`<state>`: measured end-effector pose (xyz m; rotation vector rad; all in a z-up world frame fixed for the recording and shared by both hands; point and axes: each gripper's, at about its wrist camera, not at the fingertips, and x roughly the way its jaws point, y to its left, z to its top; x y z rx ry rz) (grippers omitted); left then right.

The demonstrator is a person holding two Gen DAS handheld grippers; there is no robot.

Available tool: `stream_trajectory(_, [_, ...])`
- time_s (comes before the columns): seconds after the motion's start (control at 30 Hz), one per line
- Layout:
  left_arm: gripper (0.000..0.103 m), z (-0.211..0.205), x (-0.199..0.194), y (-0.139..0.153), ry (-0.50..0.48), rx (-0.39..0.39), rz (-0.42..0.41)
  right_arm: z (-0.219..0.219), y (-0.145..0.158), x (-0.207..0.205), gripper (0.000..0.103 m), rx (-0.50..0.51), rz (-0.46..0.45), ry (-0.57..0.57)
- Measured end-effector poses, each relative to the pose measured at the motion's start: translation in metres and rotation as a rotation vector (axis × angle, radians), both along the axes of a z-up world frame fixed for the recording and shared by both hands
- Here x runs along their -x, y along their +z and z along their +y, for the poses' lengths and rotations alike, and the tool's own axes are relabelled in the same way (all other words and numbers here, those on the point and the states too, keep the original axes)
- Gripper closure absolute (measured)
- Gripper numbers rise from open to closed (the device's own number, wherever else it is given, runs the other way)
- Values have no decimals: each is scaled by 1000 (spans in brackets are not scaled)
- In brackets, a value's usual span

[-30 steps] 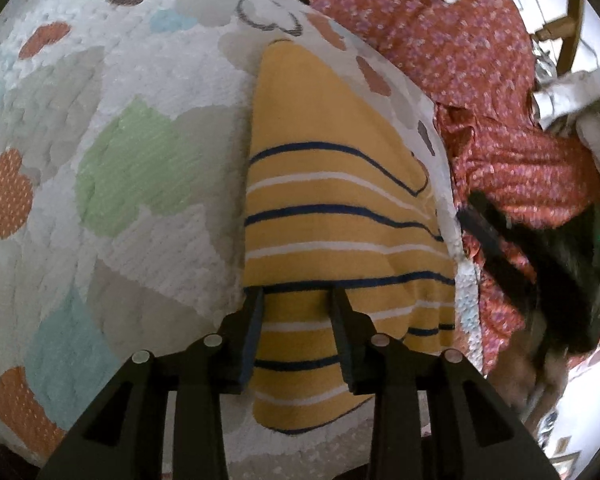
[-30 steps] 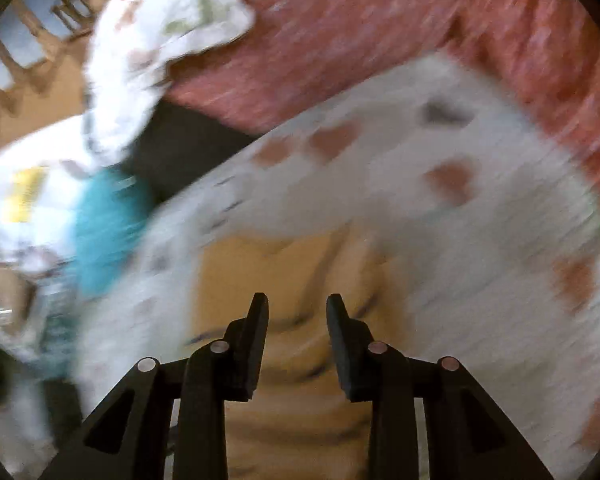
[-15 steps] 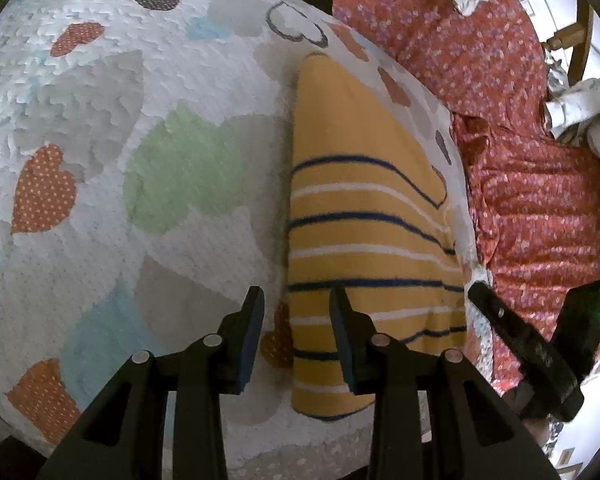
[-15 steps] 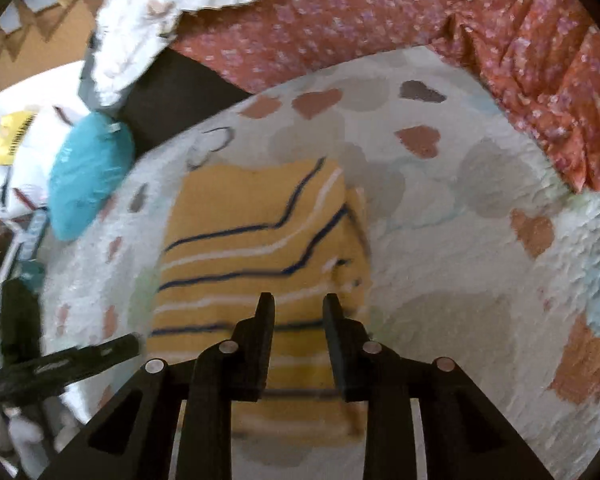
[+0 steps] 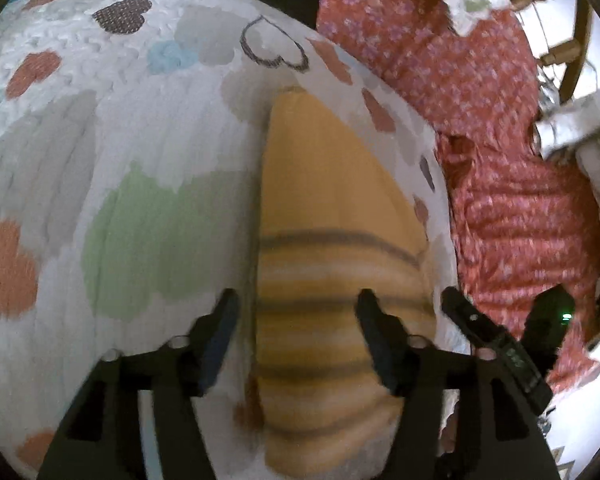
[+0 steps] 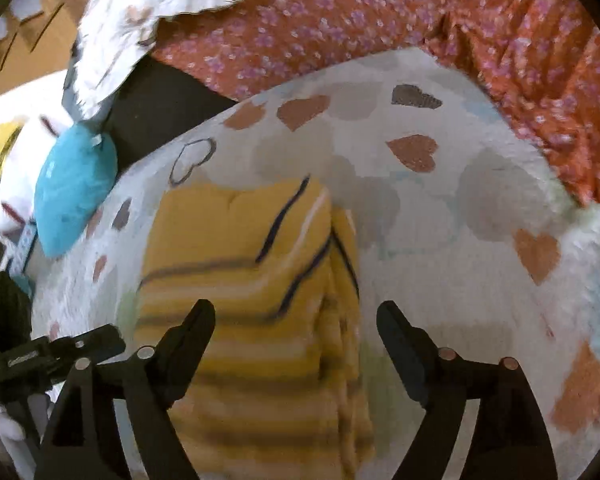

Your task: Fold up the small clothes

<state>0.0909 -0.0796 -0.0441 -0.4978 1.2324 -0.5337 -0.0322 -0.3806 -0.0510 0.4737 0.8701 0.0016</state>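
A small yellow garment with navy and white stripes (image 5: pixel 332 248) lies folded on a white quilt with coloured hearts (image 5: pixel 132 168). My left gripper (image 5: pixel 296 304) is open above the garment's near striped end, one finger on each side of its left part. In the right wrist view the same garment (image 6: pixel 244 264) lies in a folded stack with layered edges on its right side. My right gripper (image 6: pixel 296 316) is open wide over the garment's near end. Neither gripper holds anything. The right gripper also shows in the left wrist view (image 5: pixel 500 340).
A red floral sheet (image 5: pixel 480 120) covers the bed beyond the quilt. A teal cushion (image 6: pixel 74 192) and a white patterned cloth (image 6: pixel 148 12) lie past the quilt's far left edge. Wooden furniture (image 5: pixel 564 40) stands at the back right.
Both grippers have opened from a narrow gap to wide. The left gripper let go of the garment's edge a second ago and the garment lies flat; the right gripper came in closer.
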Motion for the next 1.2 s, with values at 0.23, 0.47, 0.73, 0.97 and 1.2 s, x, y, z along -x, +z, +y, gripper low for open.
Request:
stream_trajectory(0.23, [37, -41, -29, -41, -116, 70, 110, -5, -55, -60, 29, -252, 112, 21])
stream_trajectory(0.47, [61, -43, -45, 10, -60, 98, -16, -3, -19, -70, 70, -380, 10, 8])
stream_trajectory(0.73, [51, -25, -58, 4, 84, -184, -48, 10, -19, -91, 55, -193, 27, -99])
stream_trajectory(0.97, [52, -15, -24, 31, 89, -280, -156, 20, 29, -61, 55, -90, -143, -119])
stream_trajectory(1.2, [47, -21, 3, -8, -15, -352, -77, 55, -9, -78, 56, -204, 33, 54])
